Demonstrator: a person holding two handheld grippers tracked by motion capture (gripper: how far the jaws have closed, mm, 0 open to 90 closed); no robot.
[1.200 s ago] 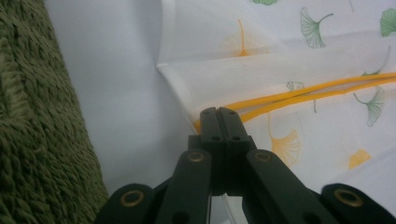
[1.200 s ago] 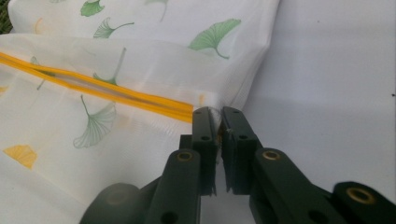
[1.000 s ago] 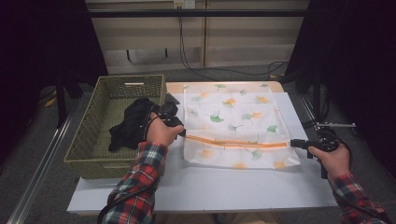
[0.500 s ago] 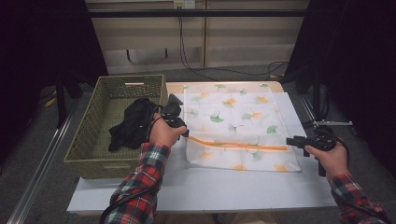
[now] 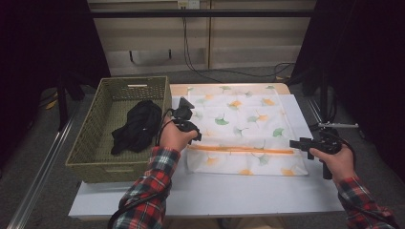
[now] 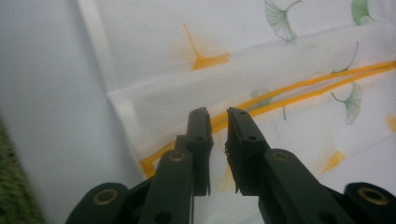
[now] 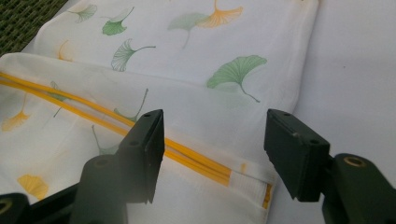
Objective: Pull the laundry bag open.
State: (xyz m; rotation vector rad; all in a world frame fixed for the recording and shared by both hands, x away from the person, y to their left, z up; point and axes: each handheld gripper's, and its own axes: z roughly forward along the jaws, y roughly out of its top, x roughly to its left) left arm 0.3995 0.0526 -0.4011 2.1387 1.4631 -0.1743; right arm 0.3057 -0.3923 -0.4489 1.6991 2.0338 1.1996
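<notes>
Fingers [image 6: 200, 135] on my left gripper [image 6: 217, 116] stand a narrow slit apart, having just eased open, and nothing is pinched between them; the orange zipper line [image 6: 299, 88] of the white mesh bag [image 6: 261, 51] runs just past their tips. From the high view I see that left gripper [image 5: 187, 125] sitting at the bag's left edge, right beside the wicker basket [image 5: 90, 143], which holds a bundle of black cloth [image 5: 136, 125]. My right gripper [image 7: 212, 135] has its jaws spread wide, and they too have just been opening; the bag's right end, with the end of the orange zipper [image 7: 196, 161] and its white ribbed corner, lies in the gap between them, but neither pad presses on it. In the high view the right gripper [image 5: 297, 143] rests at the bag's right edge, level with the zipper line [image 5: 239, 149]. I find the bag [image 5: 239, 119] lying flat on the white table [image 5: 239, 191], printed with green and orange ginkgo leaves, its near part folded over so the zipper strip crosses it from side to side. Both my plaid sleeves come in from the near edge, one to each end of the bag.
</notes>
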